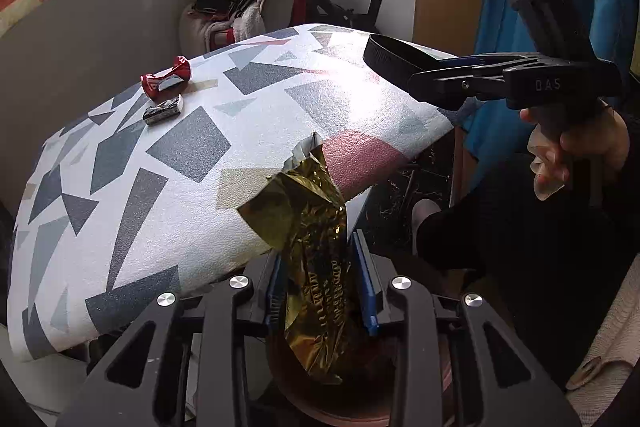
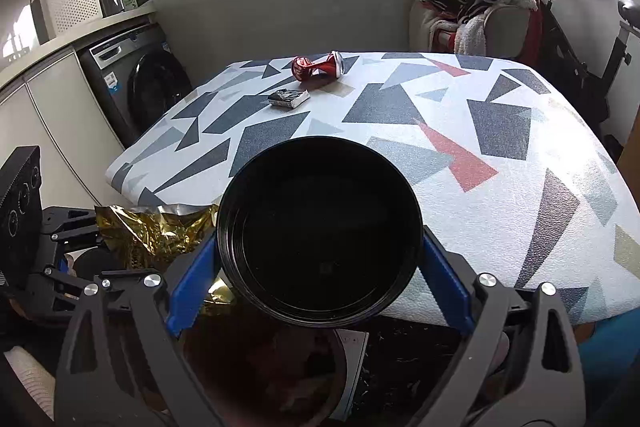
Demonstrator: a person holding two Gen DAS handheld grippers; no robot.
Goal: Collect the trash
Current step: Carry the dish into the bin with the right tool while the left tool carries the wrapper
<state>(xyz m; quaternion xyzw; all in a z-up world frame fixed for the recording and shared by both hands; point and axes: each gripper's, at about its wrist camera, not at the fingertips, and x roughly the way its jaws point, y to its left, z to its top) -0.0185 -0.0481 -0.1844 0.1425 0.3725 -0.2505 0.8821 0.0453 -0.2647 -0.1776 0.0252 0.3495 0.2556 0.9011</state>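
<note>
Trash is being gathered off the table (image 2: 500, 227), and both grippers are poised at its near edge over what looks like a brown bin (image 1: 320, 399) on the floor below. The left gripper (image 1: 320, 291) has a crumpled gold foil wrapper (image 1: 316, 227) standing between its blue fingers (image 1: 366, 291), which are set narrow; the right finger seems to stand clear of the foil, so I judge the grip is slack, which would suit letting the wrapper fall into the bin beneath. The right gripper (image 2: 320, 259) clasps a round black lid or shallow bowl (image 2: 320, 231) by its rim, fingers spread wide on either side of it and pressing against it, held just past the table edge, probably waiting its turn over the same bin. Far across the patterned cloth lie a crushed red can (image 2: 318, 67) and, just nearer, a small squashed silver packet (image 2: 288, 98), close together and well apart from both grippers; those remain to be collected.
</note>
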